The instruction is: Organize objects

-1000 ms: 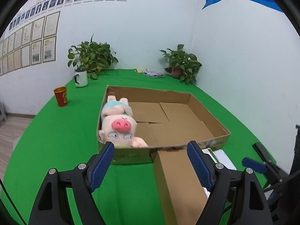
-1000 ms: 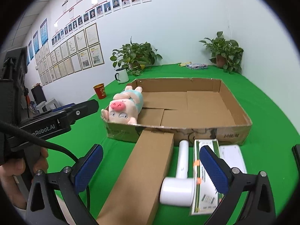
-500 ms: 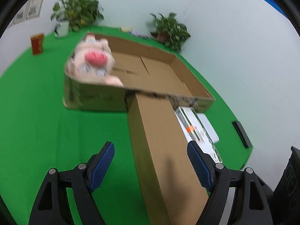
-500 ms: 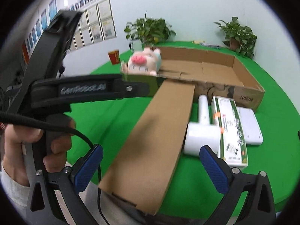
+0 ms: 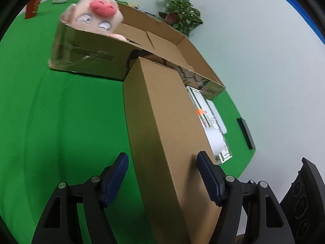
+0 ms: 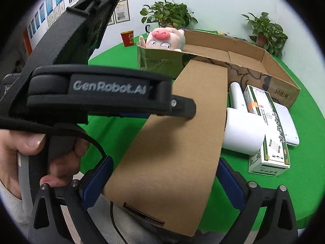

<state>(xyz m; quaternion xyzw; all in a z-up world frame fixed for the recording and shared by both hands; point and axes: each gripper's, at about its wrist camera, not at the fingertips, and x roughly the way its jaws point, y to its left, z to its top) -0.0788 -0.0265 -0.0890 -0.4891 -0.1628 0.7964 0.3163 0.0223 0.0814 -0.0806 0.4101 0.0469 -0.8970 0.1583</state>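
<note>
A long brown cardboard box [image 5: 162,122] lies on the green table, its far end against the open carton [image 5: 85,57] that holds a pink pig plush [image 5: 95,18]. My left gripper [image 5: 162,179] straddles the near part of the long box. Its jaws are closing; the right pad is at the box's edge, and a thin gap shows at the left pad. My right gripper [image 6: 164,181] straddles the near end of the same box [image 6: 182,122]. Its jaws are also closing, wide, with the pads close beside the box's sides.
A white roller [image 6: 241,134], a green-and-white packet [image 6: 266,130] and a flat white case [image 6: 288,122] lie right of the long box. The left tool's black housing [image 6: 105,87] and a hand [image 6: 12,148] fill the left of the right wrist view. A red cup [image 5: 33,7] stands far left.
Both grippers have come down and tipped forward over the long brown box, which now sits between both pairs of fingers. Both pairs of jaws have narrowed, the left more.
</note>
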